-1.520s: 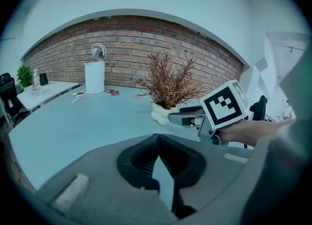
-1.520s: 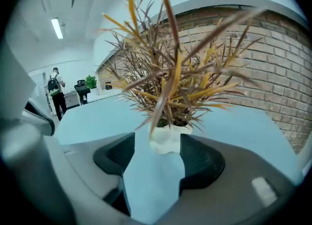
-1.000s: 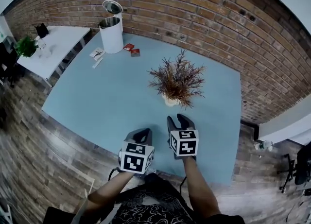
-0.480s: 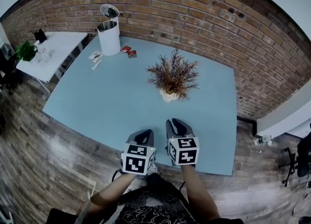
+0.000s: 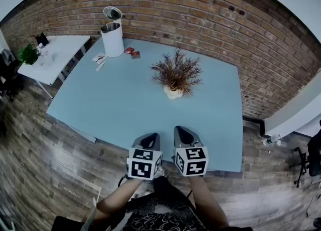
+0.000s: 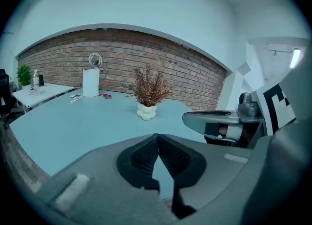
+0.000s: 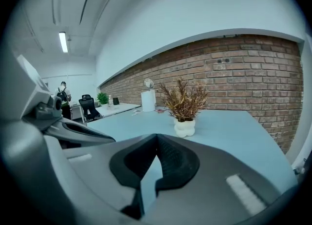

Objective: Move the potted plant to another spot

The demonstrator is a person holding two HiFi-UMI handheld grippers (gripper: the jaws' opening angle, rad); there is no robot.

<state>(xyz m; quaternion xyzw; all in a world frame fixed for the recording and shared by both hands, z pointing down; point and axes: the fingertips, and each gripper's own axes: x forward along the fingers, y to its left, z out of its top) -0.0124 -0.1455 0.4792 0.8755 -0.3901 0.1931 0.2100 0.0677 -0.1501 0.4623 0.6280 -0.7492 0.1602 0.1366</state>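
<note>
Potted plant [image 5: 175, 77]: upright on the table [image 5: 110, 104].
Left gripper [image 5: 150, 137]: jaws together, empty, well apart from the potted plant.
Right gripper [image 5: 181, 130]: same, beside the left.

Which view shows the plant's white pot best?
Right gripper view: the white pot sits close, side-on, its lumpy shape clear below the dried branches. Left gripper view shows it smaller and farther off. Head view looks down on it, branches covering part of it.
</note>
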